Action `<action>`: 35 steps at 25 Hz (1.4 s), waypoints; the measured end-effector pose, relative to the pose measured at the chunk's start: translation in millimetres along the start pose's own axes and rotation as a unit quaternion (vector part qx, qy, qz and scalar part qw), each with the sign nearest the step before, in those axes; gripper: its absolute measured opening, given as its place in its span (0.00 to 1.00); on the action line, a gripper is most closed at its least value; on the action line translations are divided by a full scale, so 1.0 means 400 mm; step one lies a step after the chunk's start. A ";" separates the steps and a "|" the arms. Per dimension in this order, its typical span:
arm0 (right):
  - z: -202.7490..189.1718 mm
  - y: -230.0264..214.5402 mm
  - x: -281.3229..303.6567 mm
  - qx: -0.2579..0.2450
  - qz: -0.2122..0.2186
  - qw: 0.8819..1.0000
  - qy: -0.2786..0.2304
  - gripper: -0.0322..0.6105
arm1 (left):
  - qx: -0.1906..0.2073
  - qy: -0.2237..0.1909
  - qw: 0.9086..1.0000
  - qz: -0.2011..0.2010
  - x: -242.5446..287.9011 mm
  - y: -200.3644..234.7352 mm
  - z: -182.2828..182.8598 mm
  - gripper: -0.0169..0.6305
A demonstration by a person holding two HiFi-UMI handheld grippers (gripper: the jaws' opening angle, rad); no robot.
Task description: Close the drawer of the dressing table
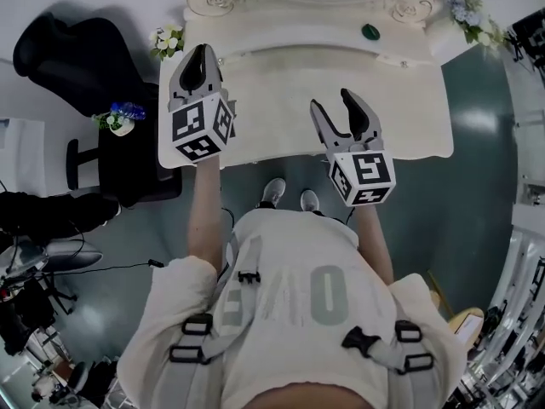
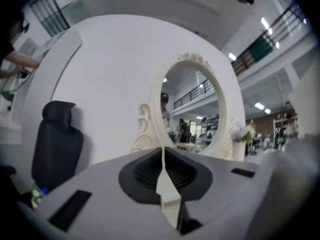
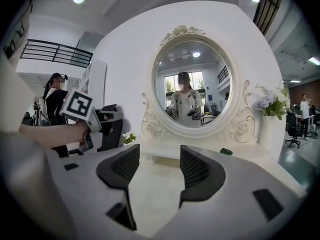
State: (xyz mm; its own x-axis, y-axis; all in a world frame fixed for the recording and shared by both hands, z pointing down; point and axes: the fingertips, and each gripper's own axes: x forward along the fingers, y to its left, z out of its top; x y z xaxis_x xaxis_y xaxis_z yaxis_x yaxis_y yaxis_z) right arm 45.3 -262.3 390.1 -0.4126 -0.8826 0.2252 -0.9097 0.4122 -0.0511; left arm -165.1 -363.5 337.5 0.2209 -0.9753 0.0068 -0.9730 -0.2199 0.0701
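Observation:
The white dressing table [image 1: 281, 113] stands in front of me, its oval mirror [image 3: 192, 89] at the back. In the head view no drawer shows beyond the table's front edge, and the drawer front is hidden from all views. My left gripper [image 1: 202, 52] is held over the table's left part with its jaws shut on nothing [image 2: 163, 151]. Over the middle of the top, my right gripper [image 1: 332, 100] is open with only the table top visible between its fingers [image 3: 159, 156]. The left gripper's marker cube [image 3: 78, 105] shows in the right gripper view.
A small green object [image 1: 370, 31] lies on the raised back shelf. Flowers in a white vase [image 1: 464, 11] stand at the right end and white flowers [image 1: 168, 39] at the left. A black chair [image 1: 77, 58] and a dark stool with blue flowers [image 1: 123, 118] stand to the table's left.

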 end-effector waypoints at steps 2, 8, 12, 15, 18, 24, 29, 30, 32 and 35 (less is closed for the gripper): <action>0.015 -0.006 0.000 0.000 0.000 1.000 -0.010 0.44 | -0.025 -0.045 0.998 -0.030 -0.047 -0.068 0.077 0.06; 0.051 -0.028 -0.017 0.005 -0.016 0.999 -0.045 0.35 | 0.033 -0.109 0.992 -0.062 -0.179 -0.214 0.180 0.05; 0.053 -0.054 -0.033 0.011 -0.034 0.997 -0.061 0.25 | 0.074 -0.100 0.990 -0.062 -0.221 -0.249 0.150 0.05; 0.051 -0.076 -0.052 0.021 -0.051 0.996 -0.069 0.13 | 0.079 -0.094 0.990 -0.065 -0.236 -0.265 0.128 0.05; 0.038 -0.094 -0.076 0.023 -0.068 0.996 -0.062 0.06 | 0.082 -0.084 0.991 -0.068 -0.247 -0.279 0.105 0.05; 0.027 -0.111 -0.089 0.009 -0.069 0.996 -0.054 0.06 | 0.071 -0.077 0.992 -0.064 -0.244 -0.287 0.080 0.05; 0.037 -0.114 -0.092 0.009 -0.064 0.996 -0.057 0.06 | 0.071 -0.078 0.993 -0.061 -0.239 -0.283 0.075 0.05; 0.039 -0.114 -0.092 0.008 -0.063 0.996 -0.058 0.06 | 0.069 -0.078 0.993 -0.061 -0.238 -0.281 0.072 0.05; 0.043 -0.115 -0.093 0.005 -0.063 0.996 -0.059 0.06 | 0.061 -0.074 0.994 -0.059 -0.236 -0.276 0.065 0.05; 0.049 -0.125 -0.095 0.001 -0.067 0.996 -0.062 0.06 | 0.053 -0.070 0.995 -0.057 -0.236 -0.275 0.063 0.05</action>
State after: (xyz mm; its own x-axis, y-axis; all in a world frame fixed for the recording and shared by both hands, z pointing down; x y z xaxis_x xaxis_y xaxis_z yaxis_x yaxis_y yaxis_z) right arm 105.4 -253.6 365.1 -0.2906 -0.9508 0.1072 -0.9568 0.2889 -0.0309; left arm -80.8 -247.9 303.8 0.3253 -0.9359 -0.1349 -0.9456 -0.3225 -0.0429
